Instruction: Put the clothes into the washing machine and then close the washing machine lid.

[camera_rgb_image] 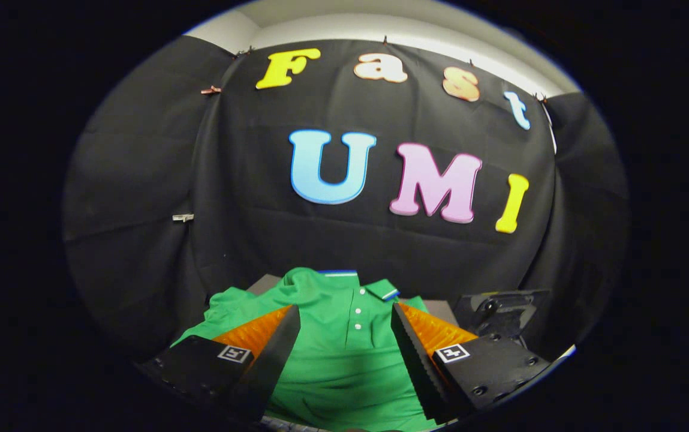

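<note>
The hand-held gripper point(345, 321) has its two fingers spread wide apart, with nothing pinched between them. One finger point(272, 348) stands to the left and the other to the right, and each carries a small square marker on its upper face. The fingers are raised above the cloth rather than pressing on it, as far as the view lets one judge.

Between the fingers and just beyond them lies a green polo shirt point(344, 354). It is spread out with its front up. Its buttoned placket runs up the middle of the gap between the fingers, with white buttons point(357, 311) in a row. The collar point(380, 290) lies at the far end, past the fingertips, and has a white and blue stripe along its edge. One sleeve bunches up to the left of the left finger.

The shirt rests on a grey desk point(440, 309), of which a bare strip shows at the far corners behind the collar. To the right of the right finger, near the desk's edge, sits a dark block with screws point(500, 309); what it is cannot be told.

Beyond the desk hangs the black cloth wall point(140, 180) of the booth, held by small clips point(183, 217) along its folds. A pale wall and ceiling point(344, 18) show above the cloth.
</note>
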A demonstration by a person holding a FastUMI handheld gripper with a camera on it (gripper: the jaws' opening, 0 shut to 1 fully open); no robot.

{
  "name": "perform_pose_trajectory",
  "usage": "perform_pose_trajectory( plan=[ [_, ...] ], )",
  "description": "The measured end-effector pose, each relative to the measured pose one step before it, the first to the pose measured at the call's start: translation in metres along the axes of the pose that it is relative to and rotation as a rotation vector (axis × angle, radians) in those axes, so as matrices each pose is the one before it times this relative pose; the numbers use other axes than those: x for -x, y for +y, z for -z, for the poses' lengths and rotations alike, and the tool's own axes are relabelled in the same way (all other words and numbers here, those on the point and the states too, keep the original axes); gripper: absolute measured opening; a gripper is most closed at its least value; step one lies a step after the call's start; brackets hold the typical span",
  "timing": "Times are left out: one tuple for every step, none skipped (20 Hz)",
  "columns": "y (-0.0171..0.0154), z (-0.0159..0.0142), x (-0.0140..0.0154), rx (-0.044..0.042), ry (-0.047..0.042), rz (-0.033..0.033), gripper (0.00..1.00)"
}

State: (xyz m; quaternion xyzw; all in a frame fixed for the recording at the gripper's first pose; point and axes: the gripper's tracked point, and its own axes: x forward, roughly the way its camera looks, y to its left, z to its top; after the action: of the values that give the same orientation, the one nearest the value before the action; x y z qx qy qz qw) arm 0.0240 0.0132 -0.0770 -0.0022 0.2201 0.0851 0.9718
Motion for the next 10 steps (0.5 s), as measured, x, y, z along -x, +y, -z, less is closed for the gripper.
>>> perform_pose_trajectory(
  plan=[
    [-0.00121,0.00611,-0.00356,-0.00529,0.04195,-0.00413,0.94],
    [-0.00533,0.00098,-0.00379,-0.00933,0.02977,0.00273,0.93],
    [-0.00519,0.00424,-0.00390,-0.00729,0.01840,0.00794,0.93],
    [-0.00616,0.00054,-0.00655,-0.00378,0.02528,0.00621,0.93],
    [-0.00199,0.00540,-0.00597,-0.00172,0.03344,-0.00001,0.93],
    [-0.00131,0.00821,-0.00951,0.00531,0.04868,-0.00210,0.93],
    [-0.00178,0.00865,-0.00780,0.00126,0.05372,0.00113,0.93],
    [-0.00252,0.00691,-0.00762,-0.00961,0.04455,-0.00380,0.93],
    [-0.00131,0.00396,-0.00623,-0.01790,0.03220,-0.00513,0.93],
    [-0.00489,0.00099,-0.00624,-0.01449,0.01821,0.01143,0.93]
  ],
)
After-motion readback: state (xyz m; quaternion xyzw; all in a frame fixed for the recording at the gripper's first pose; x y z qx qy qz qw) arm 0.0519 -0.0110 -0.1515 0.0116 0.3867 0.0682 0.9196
